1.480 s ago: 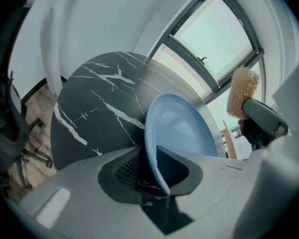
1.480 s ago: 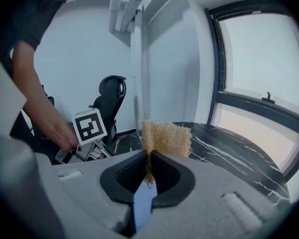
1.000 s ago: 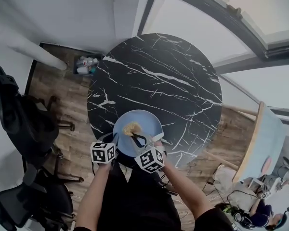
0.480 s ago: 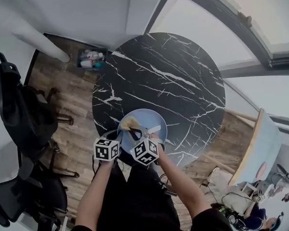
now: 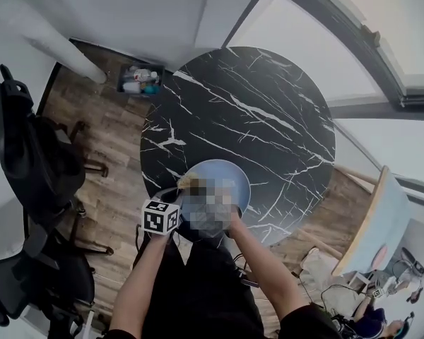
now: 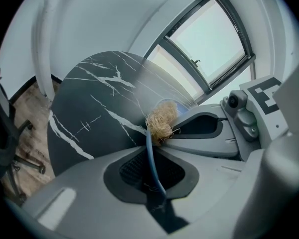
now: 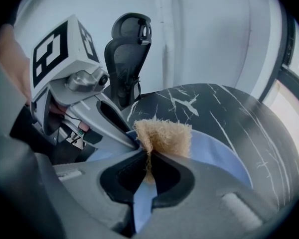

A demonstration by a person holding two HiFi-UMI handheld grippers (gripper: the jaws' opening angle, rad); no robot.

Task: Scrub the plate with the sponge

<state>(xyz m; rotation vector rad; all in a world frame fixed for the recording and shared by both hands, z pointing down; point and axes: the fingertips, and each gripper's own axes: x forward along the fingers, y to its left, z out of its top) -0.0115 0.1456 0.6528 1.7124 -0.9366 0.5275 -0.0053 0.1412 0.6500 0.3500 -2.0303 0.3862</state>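
Observation:
A pale blue plate (image 5: 232, 176) lies at the near edge of the black marble table (image 5: 254, 111). My left gripper (image 6: 150, 144) is at the plate's left rim; the thin blue rim (image 6: 157, 176) runs between its jaws, which are closing on it. My right gripper (image 7: 148, 156) is shut on a tan fibrous sponge (image 7: 164, 136) and presses it on the plate (image 7: 217, 153) right beside the left gripper's fingers (image 7: 107, 118). In the head view the sponge (image 5: 189, 183) sits at the plate's left edge, and a mosaic patch covers most of the right gripper.
Black office chairs (image 5: 35, 168) stand on the wooden floor to the left. A box of bottles (image 5: 140, 78) sits on the floor behind the table. A pale blue panel (image 5: 381, 224) leans at the right. Windows run along the far side.
The right gripper has slid the sponge leftward across the plate, up against the left gripper. The left gripper has stayed at the rim.

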